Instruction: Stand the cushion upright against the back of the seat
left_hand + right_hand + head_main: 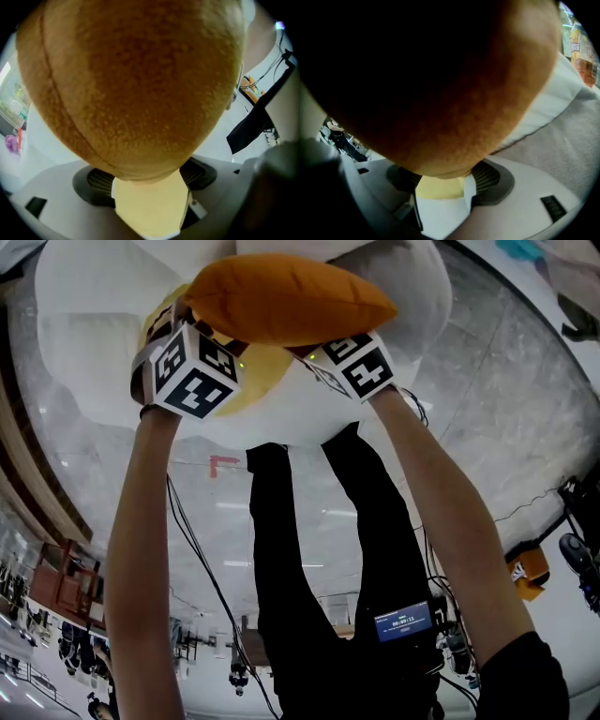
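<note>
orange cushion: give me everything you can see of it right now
The cushion is orange and plump, and looks lens-shaped edge-on in the head view. It has nubbly, woven-looking fabric and a seam running near its edge. The left gripper and the right gripper each pinch one side of it between their fingers, holding it over the white seat. Whether it touches the seat cannot be told.

Black trousers [291, 596]; black short sleeve [525, 681] at right shoulder. Small blue-screen device [404, 622] at waist, thin black cable [204, 568] trailing. Left tool [149, 185], right tool [440, 183]: white bodies, pale yellow pads. Left cube [192, 371], right cube [361, 364]: white, black square markers.
</note>
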A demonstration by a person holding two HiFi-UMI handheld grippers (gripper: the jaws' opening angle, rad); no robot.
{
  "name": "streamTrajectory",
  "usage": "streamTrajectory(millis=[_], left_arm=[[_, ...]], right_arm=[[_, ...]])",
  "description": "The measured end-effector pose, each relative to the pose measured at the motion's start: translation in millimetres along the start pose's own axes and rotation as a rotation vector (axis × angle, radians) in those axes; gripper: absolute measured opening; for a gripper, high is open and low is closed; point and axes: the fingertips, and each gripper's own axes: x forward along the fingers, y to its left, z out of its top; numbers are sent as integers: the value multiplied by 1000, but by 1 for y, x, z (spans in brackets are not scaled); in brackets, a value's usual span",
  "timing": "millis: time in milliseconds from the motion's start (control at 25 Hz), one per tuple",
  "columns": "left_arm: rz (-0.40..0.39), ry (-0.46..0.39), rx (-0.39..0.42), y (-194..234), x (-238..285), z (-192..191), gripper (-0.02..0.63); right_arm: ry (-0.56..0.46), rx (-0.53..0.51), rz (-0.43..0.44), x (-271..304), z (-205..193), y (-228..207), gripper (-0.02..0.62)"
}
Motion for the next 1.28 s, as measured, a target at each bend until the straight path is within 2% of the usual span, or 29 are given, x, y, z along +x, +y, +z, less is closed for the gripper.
streamTrajectory(millis=[440,760,1000,1280], left_arm=[[7,2,-28,4,-5,-2,428],[53,5,-48,11,-8,-8,440],[85,21,-46,12,-12,-9,440],[84,24,-66,6,-17,-13,440]], right_arm=[[24,2,43,0,5,-1,327],[37,4,73,6,8,1,327],[28,28,57,2,17,-9,330],[21,66,-20,1,29,-25,339]])
